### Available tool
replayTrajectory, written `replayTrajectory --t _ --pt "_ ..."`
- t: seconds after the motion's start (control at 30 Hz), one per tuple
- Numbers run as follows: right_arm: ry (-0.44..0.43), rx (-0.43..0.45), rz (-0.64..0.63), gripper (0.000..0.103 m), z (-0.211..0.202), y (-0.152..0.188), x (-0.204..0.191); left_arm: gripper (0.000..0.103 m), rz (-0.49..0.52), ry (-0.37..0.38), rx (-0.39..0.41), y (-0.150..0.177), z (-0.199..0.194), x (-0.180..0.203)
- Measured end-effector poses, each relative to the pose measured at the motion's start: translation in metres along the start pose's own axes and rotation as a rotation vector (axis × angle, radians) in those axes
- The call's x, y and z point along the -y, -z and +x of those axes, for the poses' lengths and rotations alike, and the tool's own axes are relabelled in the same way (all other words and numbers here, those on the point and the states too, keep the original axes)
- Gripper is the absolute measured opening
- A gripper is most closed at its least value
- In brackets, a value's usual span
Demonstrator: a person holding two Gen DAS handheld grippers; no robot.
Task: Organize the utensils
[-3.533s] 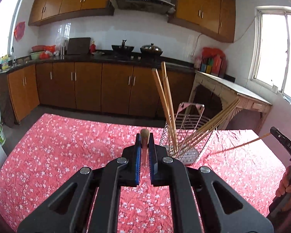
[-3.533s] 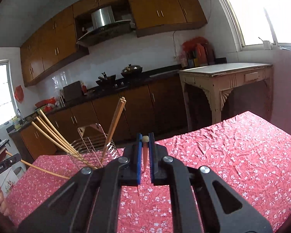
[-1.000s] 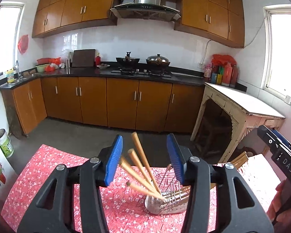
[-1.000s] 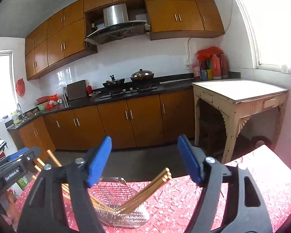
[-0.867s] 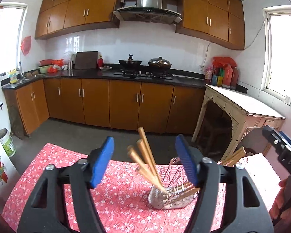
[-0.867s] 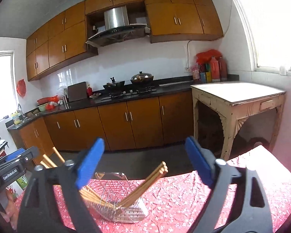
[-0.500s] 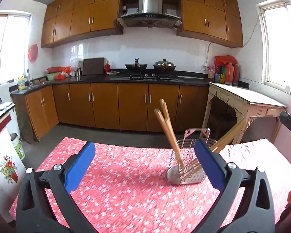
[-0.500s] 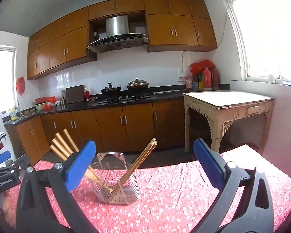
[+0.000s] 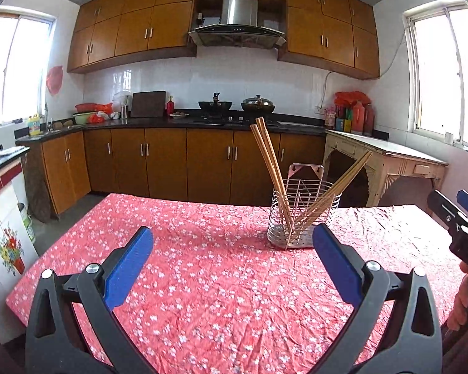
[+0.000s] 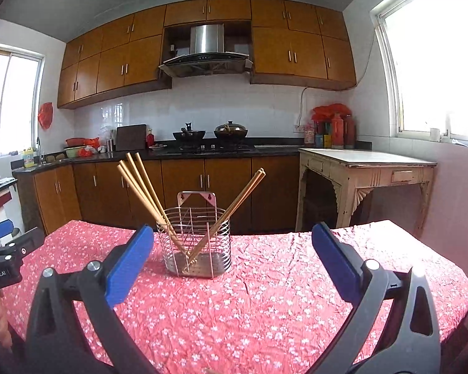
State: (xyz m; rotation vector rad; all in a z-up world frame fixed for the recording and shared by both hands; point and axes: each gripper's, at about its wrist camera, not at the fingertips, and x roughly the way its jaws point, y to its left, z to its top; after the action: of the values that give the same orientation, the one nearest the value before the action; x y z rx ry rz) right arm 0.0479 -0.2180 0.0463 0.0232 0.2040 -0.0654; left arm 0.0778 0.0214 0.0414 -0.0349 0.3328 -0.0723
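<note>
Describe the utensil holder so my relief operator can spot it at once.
Find the table with the red flowered cloth in front of the brown cabinets. The holder stands on it: an upright wire basket with a perforated base and a tab rising at its back. Wooden chopsticks fan out of it to both sides.

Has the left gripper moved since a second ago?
Yes. The left gripper has backed away from the wire holder, which now stands farther off on the red tablecloth. Its jaws have just been opening, nothing between them.
</note>
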Motion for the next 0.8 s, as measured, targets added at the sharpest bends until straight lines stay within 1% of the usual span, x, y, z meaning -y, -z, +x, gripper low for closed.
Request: replayTrajectory --t 0.1,0.2,0.33,0.53,0.7,0.8 --pt "-0.023 0.001 0.014 0.099 -0.008 0.008 0.001 0.101 -0.015 0.002 0.011 0.012 -0.005 -0.001" --pt "-0.036 0.024 0.022 0.099 -0.016 0.011 0.004 0.101 -0.007 0.000 0.027 0.020 -0.010 -0.002" --pt "-0.030 0.065 0.005 0.099 -0.030 0.018 0.001 0.101 0.002 -0.010 0.061 0.023 -0.020 0.000" --pt "-0.053 0.086 -0.028 0.099 -0.043 0.030 -0.009 0.101 0.027 0.001 0.101 0.027 -0.034 0.005" --pt "-0.052 0.093 -0.050 0.099 -0.049 0.041 -0.014 0.101 0.039 0.010 0.107 0.032 -0.037 0.008" --pt "-0.040 0.095 -0.063 0.099 -0.052 0.044 -0.015 0.101 0.040 0.009 0.095 0.036 -0.035 0.009"
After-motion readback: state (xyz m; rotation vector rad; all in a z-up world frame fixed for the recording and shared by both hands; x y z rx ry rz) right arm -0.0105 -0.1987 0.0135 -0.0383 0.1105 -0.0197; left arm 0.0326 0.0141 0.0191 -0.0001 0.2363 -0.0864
